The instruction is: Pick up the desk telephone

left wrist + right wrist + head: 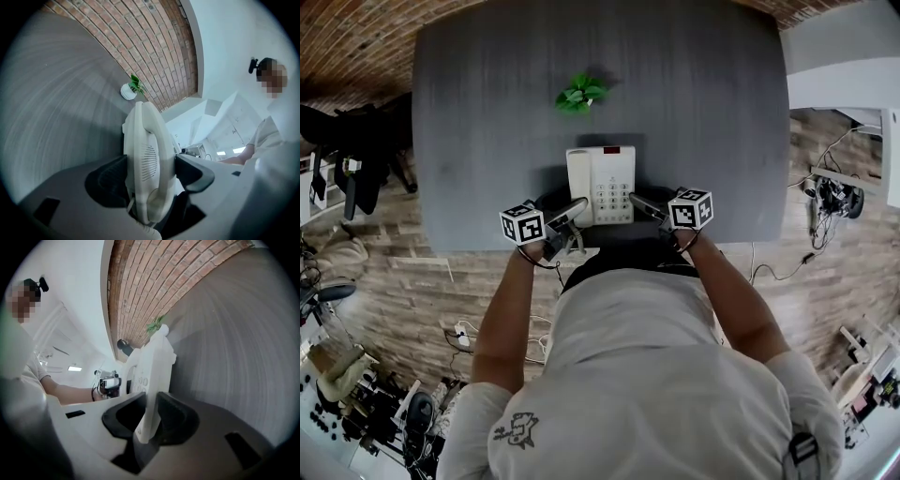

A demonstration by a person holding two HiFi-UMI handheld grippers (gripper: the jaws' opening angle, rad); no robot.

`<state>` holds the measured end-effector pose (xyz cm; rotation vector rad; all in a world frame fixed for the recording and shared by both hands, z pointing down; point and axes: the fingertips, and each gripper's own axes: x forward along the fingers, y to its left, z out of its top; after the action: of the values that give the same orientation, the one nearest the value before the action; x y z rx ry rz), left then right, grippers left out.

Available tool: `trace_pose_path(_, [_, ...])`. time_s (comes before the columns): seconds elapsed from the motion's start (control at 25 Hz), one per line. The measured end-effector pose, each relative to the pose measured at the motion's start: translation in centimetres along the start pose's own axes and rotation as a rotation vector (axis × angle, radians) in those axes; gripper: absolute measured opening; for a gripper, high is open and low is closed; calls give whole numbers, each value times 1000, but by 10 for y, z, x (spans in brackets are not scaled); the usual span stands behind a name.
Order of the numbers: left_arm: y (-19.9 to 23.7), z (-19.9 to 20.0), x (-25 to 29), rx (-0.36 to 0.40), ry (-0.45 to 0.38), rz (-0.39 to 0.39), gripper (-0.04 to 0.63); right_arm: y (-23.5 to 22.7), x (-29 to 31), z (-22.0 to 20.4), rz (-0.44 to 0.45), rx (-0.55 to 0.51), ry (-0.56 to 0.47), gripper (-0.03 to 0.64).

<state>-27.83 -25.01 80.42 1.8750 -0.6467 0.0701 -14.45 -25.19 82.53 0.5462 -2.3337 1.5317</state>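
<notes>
We're holding the phone (600, 185) near the desk's (487, 112) 6 o'clock edge. Left tongs (150, 171) are pinching its handset (579, 173) at 9 o'clock, and right tongs (151, 416) are pinching the thin 3 o'clock rim. Risk: on an uneven lift, the loose handset could be popping off, or the rim slipping out.

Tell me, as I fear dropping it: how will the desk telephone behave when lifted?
The desk telephone looks like rigid plastic, unlikely to flex. The left claw clamps the side where the handset sits; it might come loose. The right claw pinches a thin edge; smooth plastic might slip.
</notes>
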Motion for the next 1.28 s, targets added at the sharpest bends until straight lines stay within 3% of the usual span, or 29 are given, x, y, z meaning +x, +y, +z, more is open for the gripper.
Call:
trace_pose_path(0.48, [-22, 8, -3, 39, -14, 49, 319, 14, -14, 6, -63, -55, -20, 77])
trace_pose_path(1.28, [-131, 55, -61, 235, -185, 11, 316, 134, -66, 65, -73, -310, -163, 74])
